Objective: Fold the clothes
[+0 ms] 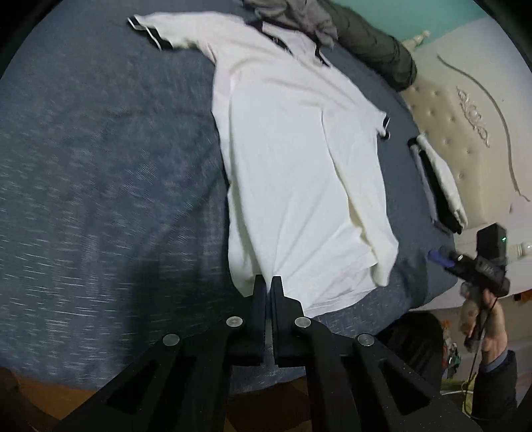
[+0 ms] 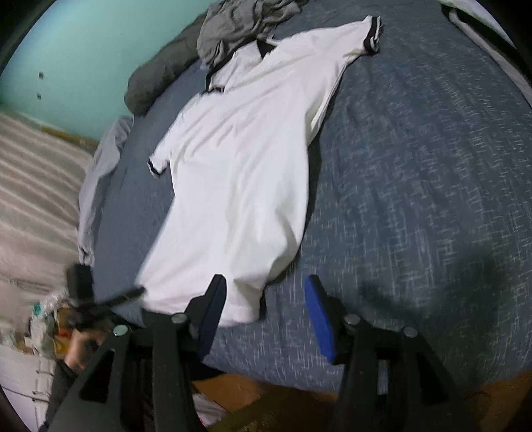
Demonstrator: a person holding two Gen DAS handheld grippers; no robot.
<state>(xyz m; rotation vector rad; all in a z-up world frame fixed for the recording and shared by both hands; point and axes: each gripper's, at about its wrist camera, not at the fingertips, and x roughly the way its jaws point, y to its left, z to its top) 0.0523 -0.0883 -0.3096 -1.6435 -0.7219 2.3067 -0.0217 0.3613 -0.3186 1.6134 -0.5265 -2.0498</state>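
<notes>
White polo shirt (image 1: 292,159) lying spread flat on blue-grey bed cover (image 1: 99,166), hem end facing cameras, collar end pointing away. Dark collar (image 2: 239,53) and dark trim showing on both short sleeve cuffs. One sleeve (image 1: 159,31) stretching out sideways; other sleeve (image 1: 375,116) sitting tucked closer to body. Fabric lying mostly smooth, soft creases running lengthwise. Hem area bunching slightly, one bottom corner (image 1: 382,269) curling over. Crumpled grey garment (image 2: 239,23) overlapping collar edge at far end.
</notes>
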